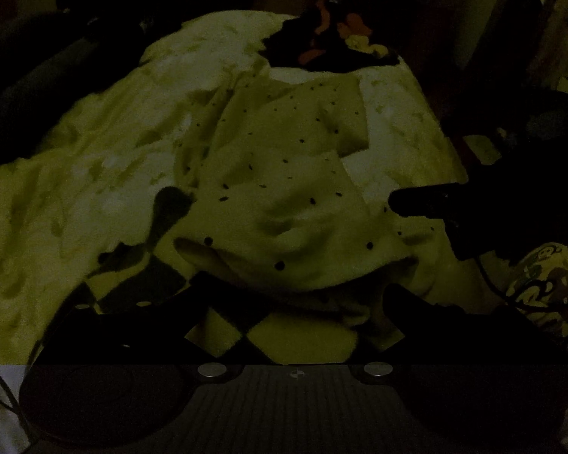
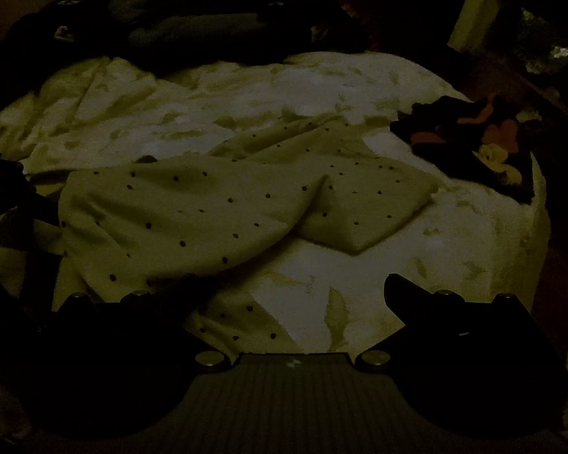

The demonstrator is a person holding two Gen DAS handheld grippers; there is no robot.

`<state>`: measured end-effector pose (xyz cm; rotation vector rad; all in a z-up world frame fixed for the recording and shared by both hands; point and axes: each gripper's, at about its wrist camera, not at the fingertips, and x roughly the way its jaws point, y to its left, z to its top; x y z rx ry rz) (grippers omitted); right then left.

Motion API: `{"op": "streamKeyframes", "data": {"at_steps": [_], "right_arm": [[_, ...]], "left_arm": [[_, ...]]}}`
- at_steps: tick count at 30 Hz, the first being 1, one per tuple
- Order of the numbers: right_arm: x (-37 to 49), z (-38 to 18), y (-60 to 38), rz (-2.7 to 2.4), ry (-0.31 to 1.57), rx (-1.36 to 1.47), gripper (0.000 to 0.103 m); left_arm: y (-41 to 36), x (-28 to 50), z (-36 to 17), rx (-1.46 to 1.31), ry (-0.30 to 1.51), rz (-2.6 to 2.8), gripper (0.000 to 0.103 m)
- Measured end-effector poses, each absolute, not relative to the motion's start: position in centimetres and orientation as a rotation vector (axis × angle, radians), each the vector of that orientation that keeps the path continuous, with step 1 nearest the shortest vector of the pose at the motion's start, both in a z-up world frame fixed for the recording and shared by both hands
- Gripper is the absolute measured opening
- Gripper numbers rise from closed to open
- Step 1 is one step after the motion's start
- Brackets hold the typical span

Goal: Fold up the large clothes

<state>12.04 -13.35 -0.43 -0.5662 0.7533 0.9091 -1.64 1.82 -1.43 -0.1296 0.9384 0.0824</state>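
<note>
**Dotted garment lying on the bed**

We are holding the left gripper (image 1: pixel 295 295) spread wide at the hem of the dotted garment (image 1: pixel 284 174), gripping nothing. We are keeping the right gripper (image 2: pixel 291 295) likewise wide apart over the leaf-print sheet (image 2: pixel 359 283), garment's edge beside its left finger.

Rumpled pale black-dotted garment (image 2: pixel 193 212) on bed
</note>
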Motion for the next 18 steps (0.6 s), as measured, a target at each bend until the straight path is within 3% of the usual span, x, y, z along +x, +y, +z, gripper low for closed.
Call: {"op": "streamKeyframes", "data": {"at_steps": [18], "right_arm": [[13.9,-0.9,-15.6,1.009,0.749,-0.457,0.103]], "left_arm": [[1.8,0.1,-0.7,-0.206,0.919,0.195,0.103]]}}
